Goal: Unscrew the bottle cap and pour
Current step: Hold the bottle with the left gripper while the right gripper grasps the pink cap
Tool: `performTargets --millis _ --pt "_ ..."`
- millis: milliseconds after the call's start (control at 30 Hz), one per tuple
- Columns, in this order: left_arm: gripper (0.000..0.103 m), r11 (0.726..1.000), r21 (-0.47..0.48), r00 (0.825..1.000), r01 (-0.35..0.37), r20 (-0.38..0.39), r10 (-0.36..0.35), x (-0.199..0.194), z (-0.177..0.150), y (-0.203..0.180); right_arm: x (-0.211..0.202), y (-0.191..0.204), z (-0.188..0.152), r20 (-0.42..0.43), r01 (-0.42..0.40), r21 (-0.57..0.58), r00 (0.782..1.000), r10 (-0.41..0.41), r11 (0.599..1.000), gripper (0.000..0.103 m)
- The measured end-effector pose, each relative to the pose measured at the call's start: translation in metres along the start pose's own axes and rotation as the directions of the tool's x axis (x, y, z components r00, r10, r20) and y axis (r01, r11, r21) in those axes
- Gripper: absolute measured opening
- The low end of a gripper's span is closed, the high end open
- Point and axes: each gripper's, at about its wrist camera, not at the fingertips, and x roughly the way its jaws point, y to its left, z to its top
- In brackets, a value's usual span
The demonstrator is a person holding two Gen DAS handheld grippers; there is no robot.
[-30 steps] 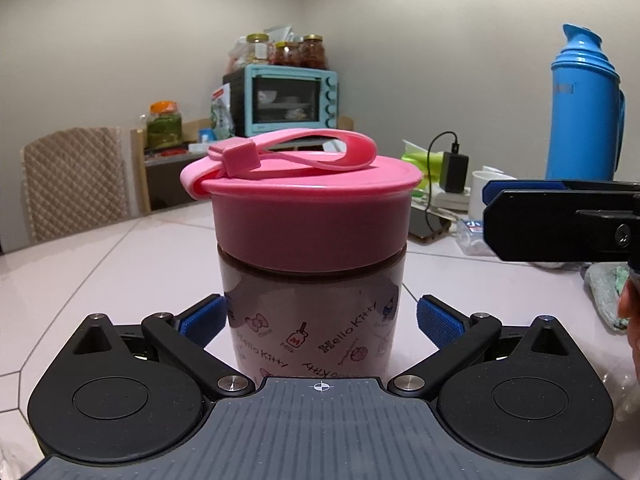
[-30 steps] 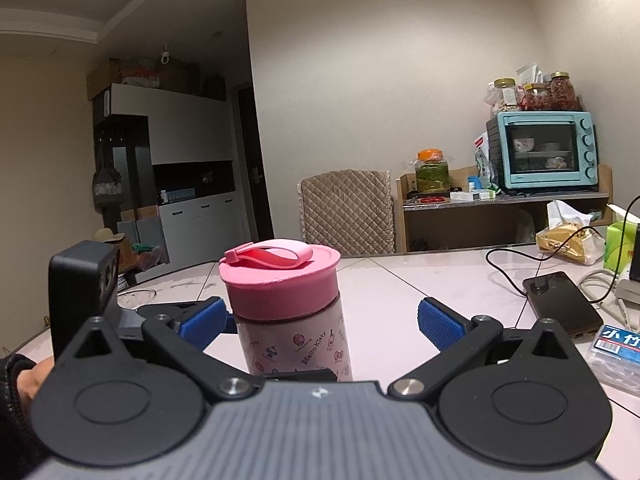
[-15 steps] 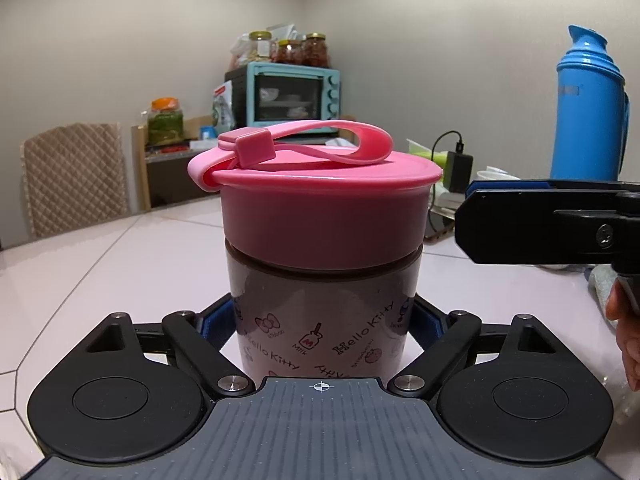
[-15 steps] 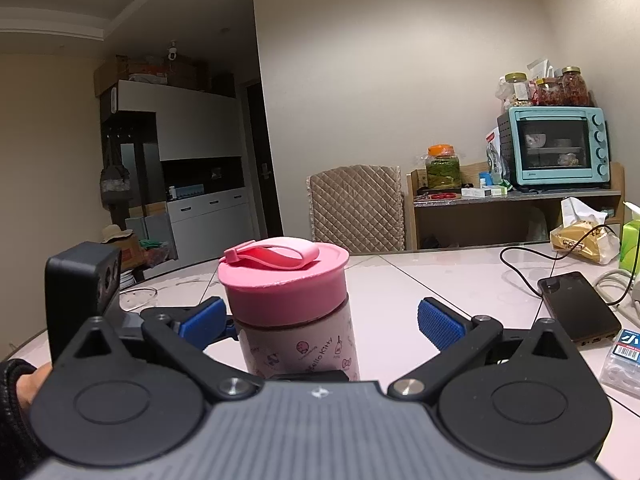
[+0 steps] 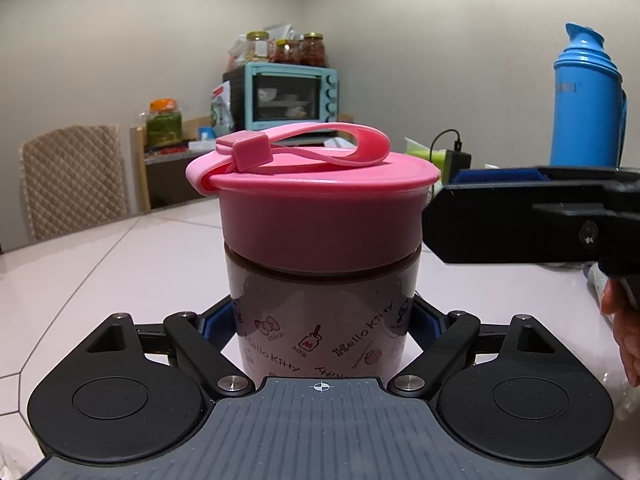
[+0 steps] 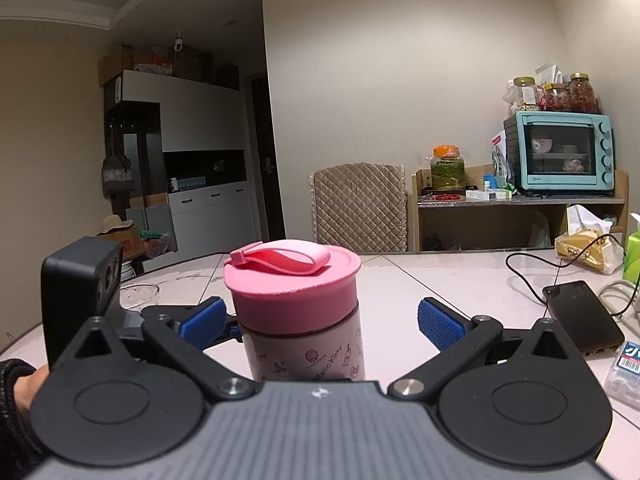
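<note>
Jaws: my left gripper (image 5: 320, 326) clamps the bottle (image 5: 322, 320); right gripper (image 6: 320, 318) gapes, level with the seated cap (image 6: 292, 284); closing there would grip it.

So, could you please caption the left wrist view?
Left gripper clamps the Hello Kitty bottle; right gripper beside its pink cap.

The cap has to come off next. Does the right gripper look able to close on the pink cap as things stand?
Probably yes: the right gripper is open, the pink cap stands between its fingers with nothing intervening, and the left gripper clamps the bottle lower down.
</note>
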Motion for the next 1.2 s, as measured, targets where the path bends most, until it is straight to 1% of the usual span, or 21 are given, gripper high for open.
performTargets --millis 200,600,867,1200 --pt "0.09 1.0 0.006 1.0 -0.009 0.005 0.009 -0.012 0.001 0.004 0.003 0.008 0.003 -0.008 -0.025 -0.019 1.0 0.025 1.0 0.103" --pt "0.09 1.0 0.004 1.0 -0.012 -0.008 0.012 -0.043 -0.013 0.022 0.014 0.04 0.003 -0.039 -0.126 -0.067 0.992 0.123 0.99 0.103" --pt "0.09 1.0 0.015 1.0 0.022 -0.003 -0.022 -0.053 -0.02 0.029 0.022 0.058 0.0 -0.051 -0.128 -0.069 0.991 0.125 0.989 0.103" --pt "0.09 0.999 0.016 0.999 0.04 0.008 -0.04 -0.054 -0.024 0.033 0.033 0.07 -0.002 -0.059 -0.101 -0.085 0.994 0.096 0.991 0.103"
